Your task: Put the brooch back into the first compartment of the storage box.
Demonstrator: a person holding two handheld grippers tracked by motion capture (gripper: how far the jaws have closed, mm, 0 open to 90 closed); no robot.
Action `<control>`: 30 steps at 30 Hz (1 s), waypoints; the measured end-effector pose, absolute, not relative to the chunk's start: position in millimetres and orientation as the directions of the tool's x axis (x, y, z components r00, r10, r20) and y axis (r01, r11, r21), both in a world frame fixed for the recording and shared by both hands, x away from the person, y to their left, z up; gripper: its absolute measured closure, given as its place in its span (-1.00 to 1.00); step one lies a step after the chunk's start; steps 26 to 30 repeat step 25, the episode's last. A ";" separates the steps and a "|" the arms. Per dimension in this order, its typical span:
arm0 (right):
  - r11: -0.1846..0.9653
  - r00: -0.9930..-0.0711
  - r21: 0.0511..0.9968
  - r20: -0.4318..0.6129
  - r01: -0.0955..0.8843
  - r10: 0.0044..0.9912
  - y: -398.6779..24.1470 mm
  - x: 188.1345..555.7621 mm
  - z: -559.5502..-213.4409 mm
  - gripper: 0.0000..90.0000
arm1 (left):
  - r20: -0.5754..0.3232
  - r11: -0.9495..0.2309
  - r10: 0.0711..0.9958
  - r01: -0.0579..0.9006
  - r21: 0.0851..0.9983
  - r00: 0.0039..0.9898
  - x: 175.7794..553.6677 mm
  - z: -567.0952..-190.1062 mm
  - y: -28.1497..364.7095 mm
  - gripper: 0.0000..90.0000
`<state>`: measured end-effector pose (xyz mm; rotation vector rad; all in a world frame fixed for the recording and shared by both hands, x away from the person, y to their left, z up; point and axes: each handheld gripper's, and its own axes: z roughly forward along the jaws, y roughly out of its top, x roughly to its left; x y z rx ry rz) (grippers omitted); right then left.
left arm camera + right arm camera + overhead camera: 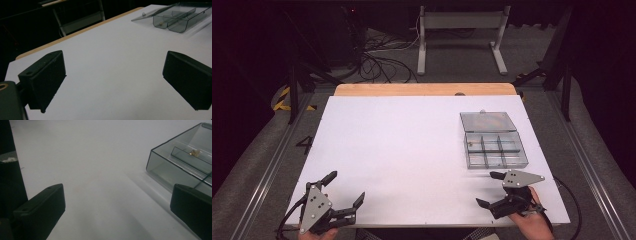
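A clear plastic compartment box point(497, 150) lies on the right half of the white table point(402, 145), its lid point(488, 121) folded open behind it. A small brass piece point(470, 142) sits in the box's far left compartment; it is the same brass piece point(194, 152) seen in the right gripper view. My left gripper point(345, 188) rests open at the near left corner, nothing between its jaws. My right gripper point(488, 189) is open too, just in front of the box and apart from it. The box point(175, 17) lies far ahead in the left gripper view, and the box point(180, 162) is close at the right in the right gripper view.
A wooden strip point(424, 89) runs along the table's far edge. Behind it stand a white metal frame point(459, 35) and loose cables point(379, 65) on the floor. Metal rails point(267, 165) flank the table.
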<state>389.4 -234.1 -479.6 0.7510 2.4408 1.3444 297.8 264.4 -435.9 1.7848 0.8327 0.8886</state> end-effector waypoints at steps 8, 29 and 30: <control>0.417 -0.819 0.850 0.030 0.323 0.573 -238.4 389.6 -476.8 -0.99 | 0.198 -0.318 0.839 0.160 0.935 0.508 297.9 -436.4 263.8 -0.88; 0.439 -0.818 0.844 -0.002 0.307 0.575 -237.2 389.1 -477.2 -0.99 | 0.203 -0.321 0.837 0.155 0.934 0.508 297.8 -436.6 263.6 -0.89; 0.439 -0.818 0.844 -0.002 0.307 0.575 -237.2 389.1 -477.2 -0.99 | 0.203 -0.321 0.837 0.155 0.934 0.508 297.8 -436.6 263.6 -0.89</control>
